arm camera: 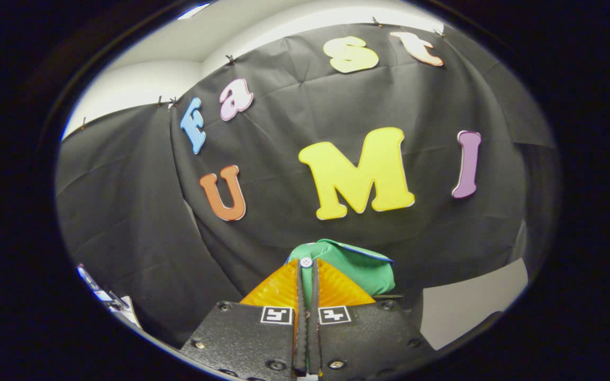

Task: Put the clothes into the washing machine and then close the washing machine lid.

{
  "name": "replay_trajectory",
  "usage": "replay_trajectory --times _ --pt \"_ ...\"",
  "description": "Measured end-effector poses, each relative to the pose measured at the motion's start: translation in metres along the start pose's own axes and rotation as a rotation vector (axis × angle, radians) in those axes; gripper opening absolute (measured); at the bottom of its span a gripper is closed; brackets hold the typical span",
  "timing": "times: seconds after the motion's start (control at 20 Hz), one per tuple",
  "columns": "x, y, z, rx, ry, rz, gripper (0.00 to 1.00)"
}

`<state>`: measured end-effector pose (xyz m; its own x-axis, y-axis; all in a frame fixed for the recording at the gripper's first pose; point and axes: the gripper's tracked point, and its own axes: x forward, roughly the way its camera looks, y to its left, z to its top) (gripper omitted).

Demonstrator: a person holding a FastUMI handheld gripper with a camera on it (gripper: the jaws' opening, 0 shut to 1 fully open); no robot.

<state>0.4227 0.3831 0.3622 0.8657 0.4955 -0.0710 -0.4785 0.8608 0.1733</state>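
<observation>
My gripper [307,270] is shut on a green garment [360,264] with a white button near the fingertips. The cloth is pinched between the two fingers and bunches out ahead of them and to their right. The garment is lifted in the air in front of the black cloth wall. A thin blue trim runs along its upper edge.
The black cloth wall [125,211] stands close ahead. A pale surface [469,301] shows low to the right of the fingers. Part of a white and blue object [106,296] shows low to the left.
</observation>
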Motion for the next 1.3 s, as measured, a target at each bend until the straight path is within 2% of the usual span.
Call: replay_trajectory --times 0.3,0.65,1.0,1.3 --pt "0.058 0.005 -0.079 0.017 0.129 0.007 0.05" --pt "0.107 -0.012 -0.182 0.06 0.288 -0.018 0.05" --pt "0.147 -0.034 -0.256 0.086 0.404 -0.08 0.05" --pt "0.159 -0.055 -0.328 0.112 0.511 -0.156 0.05"
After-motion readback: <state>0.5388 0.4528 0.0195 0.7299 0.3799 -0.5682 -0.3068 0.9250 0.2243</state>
